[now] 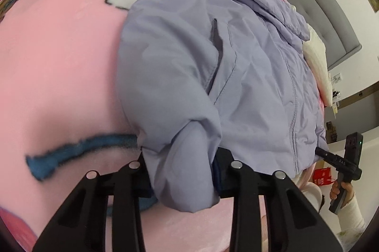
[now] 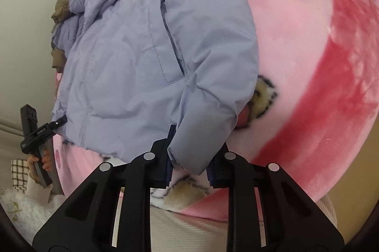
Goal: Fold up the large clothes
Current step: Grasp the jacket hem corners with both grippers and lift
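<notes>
Left wrist view: the left gripper (image 1: pixel 182 171) clamps the near hem corner of the lilac jacket (image 1: pixel 213 57), which lies on the pink blanket (image 1: pixel 59 62).
Right wrist view: the right gripper (image 2: pixel 189 169) pinches the other near corner.
Risk: slick, puffy fabric could slip free if lifted unevenly.

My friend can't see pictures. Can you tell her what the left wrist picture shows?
A puffy lilac jacket lies on a pink blanket, and the left gripper has a bunched corner of the jacket between its two black fingers. At the right edge, a hand holds the right gripper against the jacket's other corner.
</notes>
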